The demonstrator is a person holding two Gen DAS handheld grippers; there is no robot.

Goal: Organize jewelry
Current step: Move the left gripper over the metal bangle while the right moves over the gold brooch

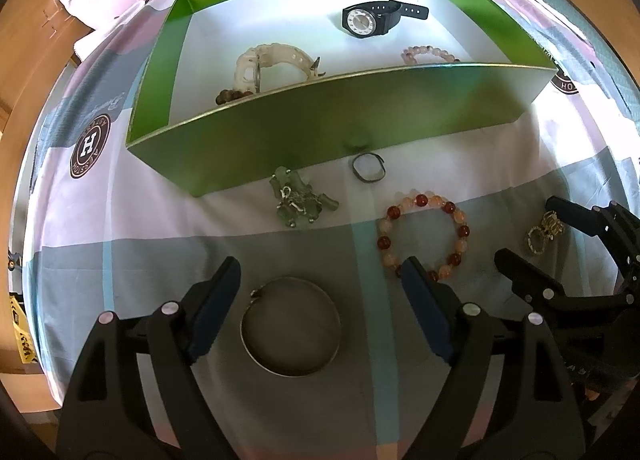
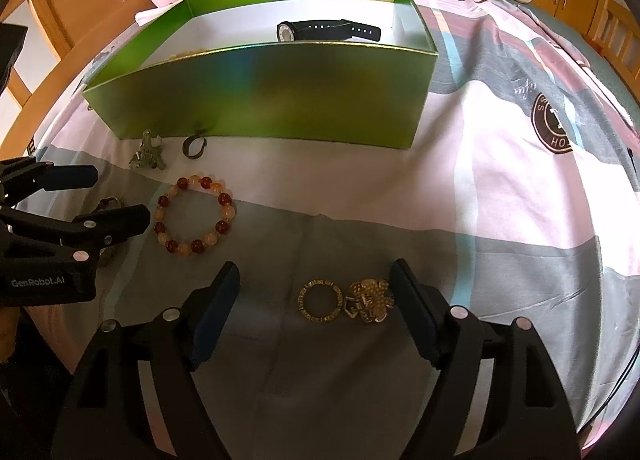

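green box (image 1: 320, 115) holding black watch (image 1: 376, 19), clear watch (image 1: 272, 63), bead bracelets

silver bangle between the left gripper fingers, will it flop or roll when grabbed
The silver bangle looks like a rigid metal hoop, so it probably keeps its shape. Its smooth band may slip against the pads. Lying flat on the soft bedsheet, it seems unlikely to roll unless tipped on edge.
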